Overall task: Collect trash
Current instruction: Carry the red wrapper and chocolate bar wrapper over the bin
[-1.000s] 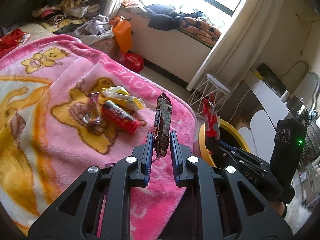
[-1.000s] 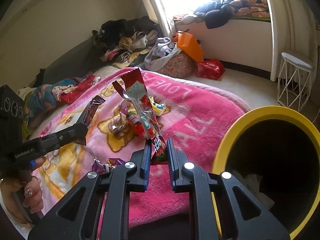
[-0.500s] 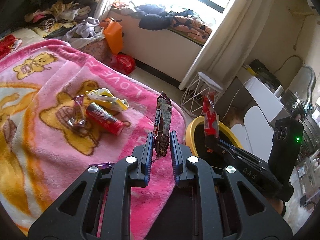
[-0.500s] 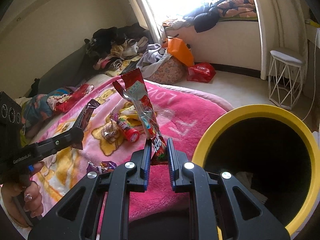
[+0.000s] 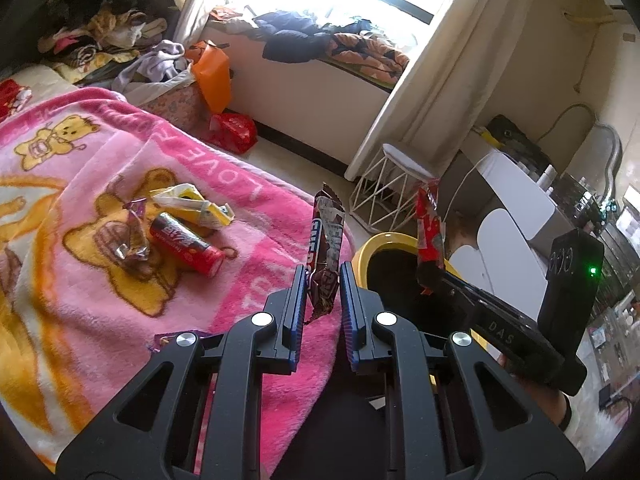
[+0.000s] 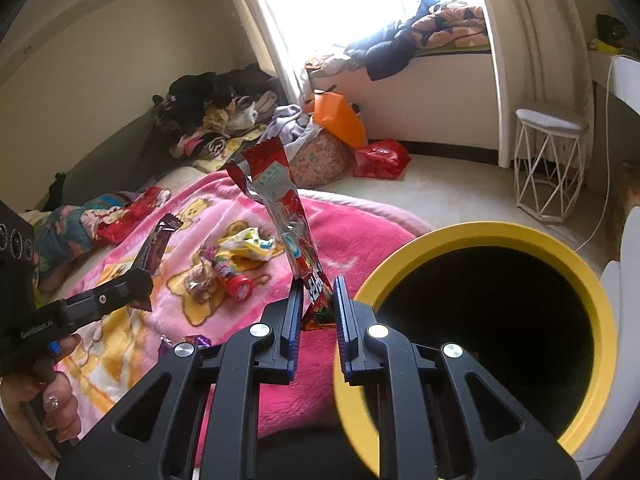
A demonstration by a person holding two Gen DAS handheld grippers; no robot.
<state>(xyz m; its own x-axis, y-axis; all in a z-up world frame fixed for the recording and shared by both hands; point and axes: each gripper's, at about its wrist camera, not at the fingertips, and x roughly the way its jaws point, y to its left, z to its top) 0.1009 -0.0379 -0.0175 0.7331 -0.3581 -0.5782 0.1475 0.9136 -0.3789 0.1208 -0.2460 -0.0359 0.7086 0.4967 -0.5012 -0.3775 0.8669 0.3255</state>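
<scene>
Left wrist view: the left gripper (image 5: 323, 280) clamps an upright brown snack wrapper (image 5: 327, 240) over the pink blanket (image 5: 80, 280), beside the yellow bin (image 5: 362, 252).

Right wrist view: the right gripper (image 6: 316, 300) pinches a red wrapper (image 6: 288, 216) near the bin's rim (image 6: 480, 230).

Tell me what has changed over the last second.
Both grippers carried their wrappers off the blanket toward the yellow bin, which now fills more of the right view. Unchanged: left gripper shut on the brown wrapper, right gripper on the red wrapper; the rest of the trash lies on the blanket.
</scene>
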